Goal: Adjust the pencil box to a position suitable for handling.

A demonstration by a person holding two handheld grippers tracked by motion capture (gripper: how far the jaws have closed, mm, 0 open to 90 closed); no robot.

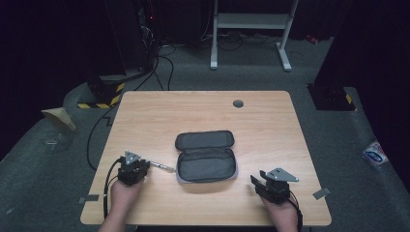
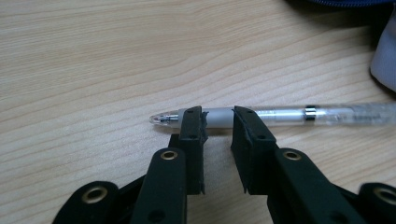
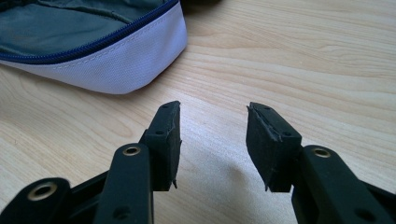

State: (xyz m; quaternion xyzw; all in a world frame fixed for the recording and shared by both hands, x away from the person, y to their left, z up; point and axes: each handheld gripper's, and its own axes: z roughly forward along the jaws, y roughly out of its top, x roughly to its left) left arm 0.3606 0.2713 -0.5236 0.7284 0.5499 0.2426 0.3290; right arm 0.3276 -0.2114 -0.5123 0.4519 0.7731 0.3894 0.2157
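Observation:
A clear pen with a white grip lies flat on the wooden table, just left of an open dark pencil case. My left gripper hovers at the pen's tip end. Its jaws stand a narrow gap apart and the pen runs crosswise at their tips, not clamped between them. In the high view the left gripper sits at the front left, with the pen pointing from it toward the case. My right gripper is open and empty over bare wood, right of the case; from above the right gripper is at the front right.
The case's pale grey corner is close on the right in the left gripper view. A round grey cable port sits near the table's far edge. Beyond the table stand a white desk frame and black equipment with cables on the floor.

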